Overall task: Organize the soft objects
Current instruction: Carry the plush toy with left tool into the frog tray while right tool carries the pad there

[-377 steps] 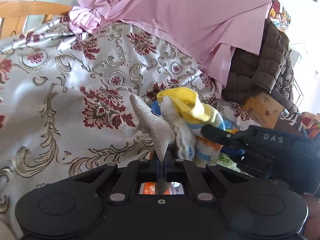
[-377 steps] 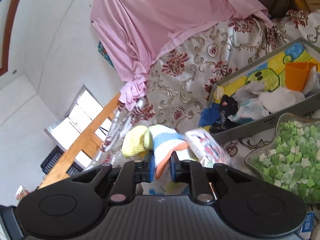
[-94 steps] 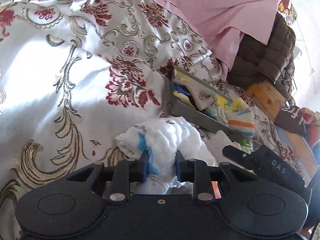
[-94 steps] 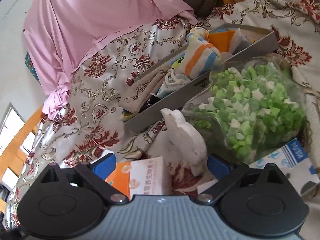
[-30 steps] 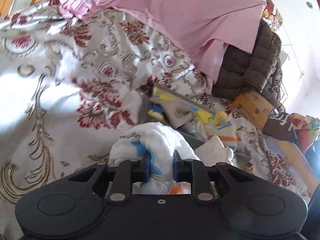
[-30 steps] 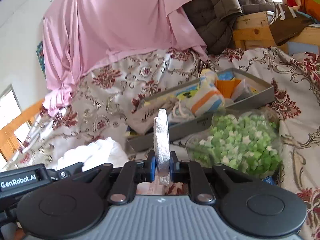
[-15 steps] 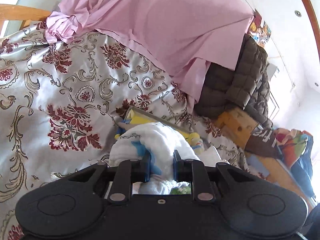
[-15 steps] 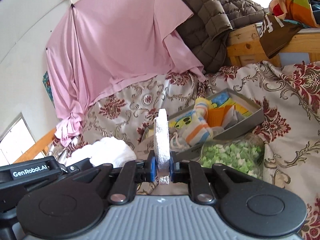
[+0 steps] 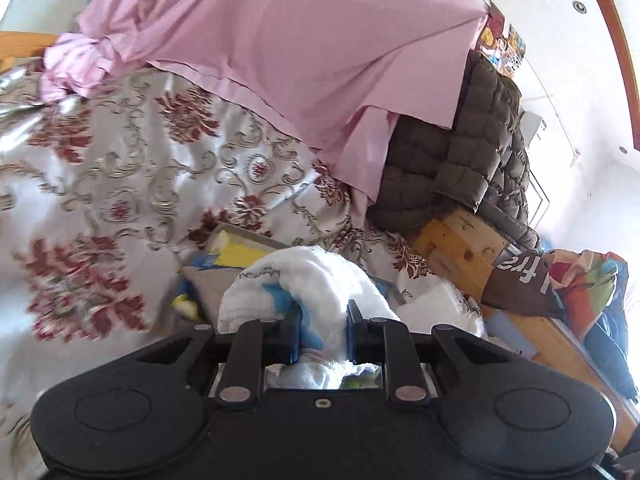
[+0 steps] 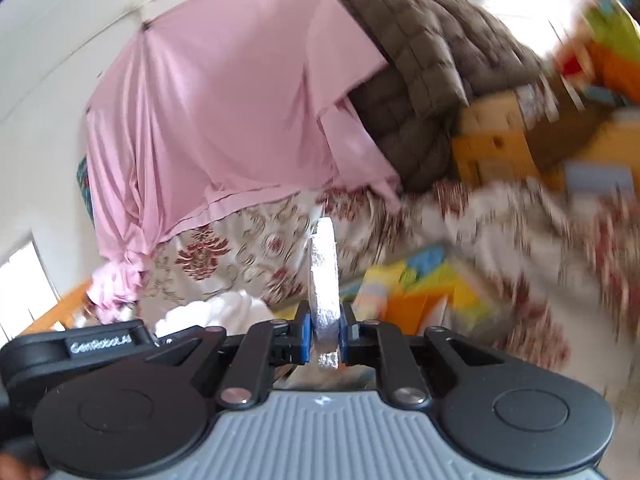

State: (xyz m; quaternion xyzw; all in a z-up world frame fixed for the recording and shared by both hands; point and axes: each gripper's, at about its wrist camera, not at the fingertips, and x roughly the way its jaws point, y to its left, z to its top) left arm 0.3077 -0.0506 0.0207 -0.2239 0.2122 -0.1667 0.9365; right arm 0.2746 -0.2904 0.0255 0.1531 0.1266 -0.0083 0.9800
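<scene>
The left hand-held gripper (image 9: 322, 334) is closed to a narrow gap on a bunched white towel (image 9: 312, 280) with blue markings; its blue-padded fingers (image 9: 294, 334) press into the fabric from both sides. The towel bulges up and forward out of the grip and is clear of the bed.

The right hand-held gripper (image 10: 324, 334) is nearly fully closed on a thin, flat white sponge piece (image 10: 323, 276). The piece stands on edge, upright between the pads, and projects forward beyond the fingertips. Its lower end shows just behind the pads.

Both devices are above a bed covered with a floral bedspread (image 9: 120, 168) in silver, gold and red. A grey tray (image 9: 244, 236) with a yellow and blue printed base lies on the bedspread, below and beyond the towel in the left wrist view. In the right wrist view the tray area is blurred; its contents cannot be identified there.

A pink sheet (image 9: 280, 40) hangs behind the bed. A brown quilted jacket (image 9: 472, 148) is draped over a wooden bed frame (image 9: 460, 240) to the right of the sheet. The left device's black body (image 10: 80, 350) appears at the lower left of the right wrist view, with the towel beside it.
</scene>
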